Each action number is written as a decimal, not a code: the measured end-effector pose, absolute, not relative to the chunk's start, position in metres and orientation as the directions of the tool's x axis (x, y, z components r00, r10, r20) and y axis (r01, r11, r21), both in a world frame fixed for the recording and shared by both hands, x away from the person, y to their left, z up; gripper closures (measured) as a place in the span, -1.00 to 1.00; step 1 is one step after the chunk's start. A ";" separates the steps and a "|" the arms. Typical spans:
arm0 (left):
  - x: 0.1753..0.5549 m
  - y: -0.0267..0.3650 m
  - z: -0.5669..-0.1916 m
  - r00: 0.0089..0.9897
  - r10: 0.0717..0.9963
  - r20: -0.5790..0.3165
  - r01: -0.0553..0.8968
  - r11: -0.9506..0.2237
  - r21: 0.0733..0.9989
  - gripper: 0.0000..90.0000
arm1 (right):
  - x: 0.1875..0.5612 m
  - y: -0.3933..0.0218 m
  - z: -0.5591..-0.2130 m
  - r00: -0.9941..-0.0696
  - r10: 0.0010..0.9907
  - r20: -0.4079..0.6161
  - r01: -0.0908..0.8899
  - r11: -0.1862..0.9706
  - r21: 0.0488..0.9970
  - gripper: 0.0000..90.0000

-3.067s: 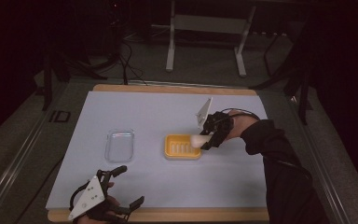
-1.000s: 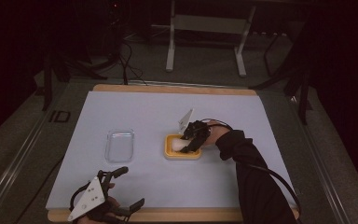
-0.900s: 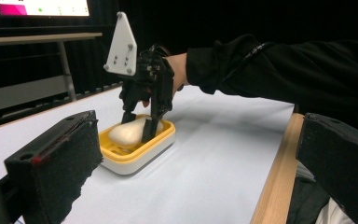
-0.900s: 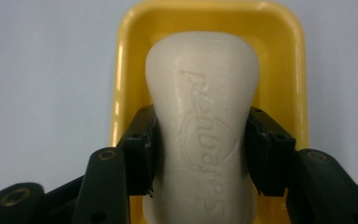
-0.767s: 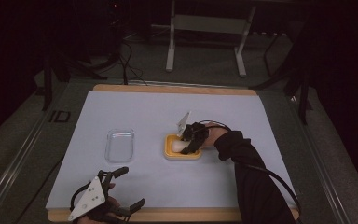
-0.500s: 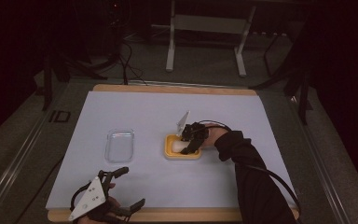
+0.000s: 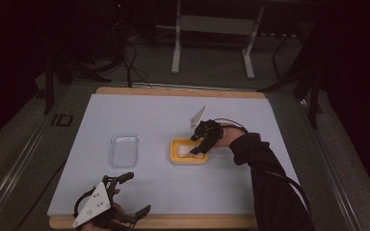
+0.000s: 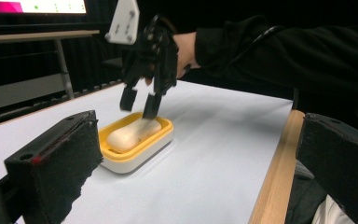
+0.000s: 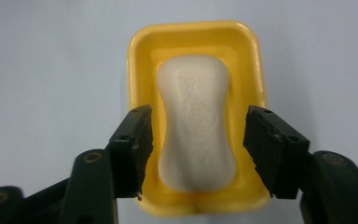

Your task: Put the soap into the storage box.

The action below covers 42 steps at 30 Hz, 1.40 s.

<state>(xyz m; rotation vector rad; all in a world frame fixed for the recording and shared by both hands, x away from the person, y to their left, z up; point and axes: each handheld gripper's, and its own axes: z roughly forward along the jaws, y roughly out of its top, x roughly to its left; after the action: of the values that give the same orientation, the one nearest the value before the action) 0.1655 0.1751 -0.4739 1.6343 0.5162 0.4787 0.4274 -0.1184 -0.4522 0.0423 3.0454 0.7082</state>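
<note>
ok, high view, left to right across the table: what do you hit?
Left black two-jaw gripper → clear plastic lid-like tray → yellow soap dish holding a white soap bar → right black gripper, jaws just opening.

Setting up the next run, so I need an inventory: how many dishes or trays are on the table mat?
2. A yellow soap dish near the mat's middle, holding a white soap bar, and a clear plastic tray to its left. Nothing seems hidden.

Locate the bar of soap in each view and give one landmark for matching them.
High view: soap right of centre, in the yellow dish.
Left gripper view: soap left of centre, under the right gripper.
Right gripper view: soap at centre, lengthwise in the dish.
Shared landmark: the yellow dish.
</note>
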 end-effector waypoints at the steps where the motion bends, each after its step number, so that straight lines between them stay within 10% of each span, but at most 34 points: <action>1: 0.166 0.175 -0.474 0.811 0.585 0.014 0.059 -0.106 0.993 -1.00 | 0.426 -0.121 -0.449 -0.999 0.032 -0.016 0.021 0.893 0.450 -0.11; 15: 0.167 0.174 -0.474 0.809 0.588 0.012 0.062 -0.106 0.992 -1.00 | 0.408 -0.140 -0.433 -0.977 0.213 0.000 0.192 0.877 0.440 -0.72; 42: 0.166 0.174 -0.475 0.810 0.586 0.014 0.064 -0.112 0.992 -1.00 | 0.364 -0.196 -0.424 -0.855 0.511 -0.083 0.355 0.696 0.624 -0.72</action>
<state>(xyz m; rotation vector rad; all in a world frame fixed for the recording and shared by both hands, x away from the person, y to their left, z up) 0.1660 0.1737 -0.4747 1.6419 0.5213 0.4778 0.3645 -0.1956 -0.4240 0.6916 2.6558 0.9006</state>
